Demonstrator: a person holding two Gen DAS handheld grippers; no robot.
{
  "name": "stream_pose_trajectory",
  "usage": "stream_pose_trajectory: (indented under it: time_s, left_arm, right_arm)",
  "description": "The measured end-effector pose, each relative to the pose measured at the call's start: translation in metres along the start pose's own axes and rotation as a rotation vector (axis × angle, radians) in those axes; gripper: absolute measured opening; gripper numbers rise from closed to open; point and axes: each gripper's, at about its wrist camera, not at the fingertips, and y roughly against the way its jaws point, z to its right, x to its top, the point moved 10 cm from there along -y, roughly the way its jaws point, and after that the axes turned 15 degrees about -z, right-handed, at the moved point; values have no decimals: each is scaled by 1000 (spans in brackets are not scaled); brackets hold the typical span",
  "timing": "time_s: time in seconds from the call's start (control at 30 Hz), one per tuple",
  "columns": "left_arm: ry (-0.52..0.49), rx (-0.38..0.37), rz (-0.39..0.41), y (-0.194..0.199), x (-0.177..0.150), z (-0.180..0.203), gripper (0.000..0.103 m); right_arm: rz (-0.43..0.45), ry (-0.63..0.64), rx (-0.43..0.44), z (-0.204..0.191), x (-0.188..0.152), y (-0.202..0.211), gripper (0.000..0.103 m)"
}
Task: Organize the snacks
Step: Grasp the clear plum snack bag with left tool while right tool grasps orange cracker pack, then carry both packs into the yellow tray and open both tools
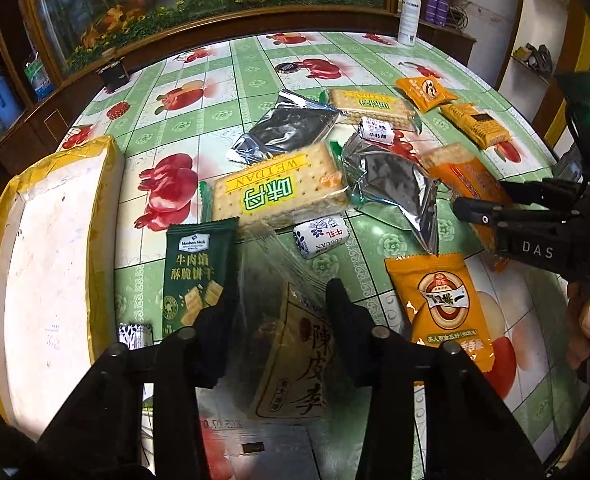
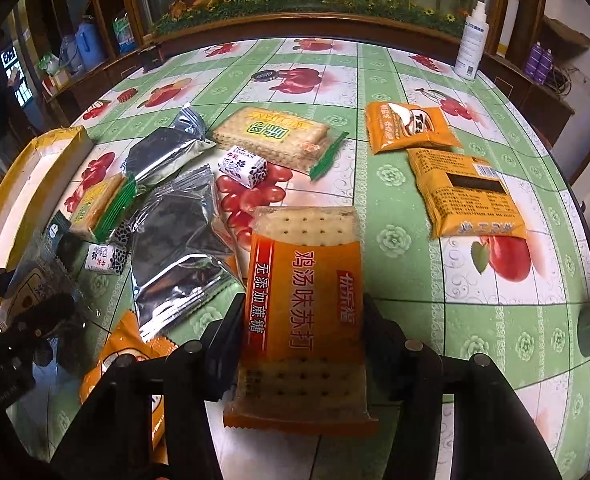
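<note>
- Left wrist view: our left gripper (image 1: pixel 279 316) pinches a clear plum packet (image 1: pixel 291 364), lower centre, printed 陳皮李. The film looks slick; we judge it could slide out if tilted. Beside it, the green Member's Mark pack (image 1: pixel 193 276); above, the WEIDAN crackers (image 1: pixel 275 192).
- Right wrist view: our right gripper (image 2: pixel 303 332) pinches the orange soda cracker pack (image 2: pixel 303 312), centre, reading 鸡汤味苏打. A hard squeeze may crack the biscuits; swinging left risks striking the other gripper.

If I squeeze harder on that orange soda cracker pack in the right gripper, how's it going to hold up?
The orange soda cracker pack looks flat and stiff, so it probably stays level between the right gripper's fingers. The crackers showing through the clear ends look thin, so they likely crack under more squeeze. The glossy wrapper may slip.
</note>
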Motion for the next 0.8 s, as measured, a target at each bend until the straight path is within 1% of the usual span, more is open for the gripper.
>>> stream_pose_trajectory:
  time_s: [0.07, 0.13, 0.23, 0.37, 0.53, 0.7, 0.8]
  left_arm:
    - [14, -16, 17, 6, -1, 1, 29]
    - [29, -33, 25, 11, -3, 2, 26]
    - [35, -37, 35, 16, -7, 4, 24]
    - [61, -70, 50, 24, -13, 6, 21]
    - [95, -81, 70, 36, -18, 6, 18]
    - [120, -76, 110, 56, -21, 5, 15]
    - [147, -73, 127, 65, -22, 0, 15]
  right_arm:
    - [12, -10, 21, 2, -5, 5, 55]
    - [23, -15, 40, 3, -10, 12, 55]
    - [40, -25, 64, 5, -18, 22, 55]
    - [66, -41, 85, 9, -27, 36, 55]
    - [97, -44, 121, 7, -35, 55, 55]
    - [124, -33, 159, -2, -41, 72, 55]
    - [140, -20, 161, -8, -44, 81, 55]
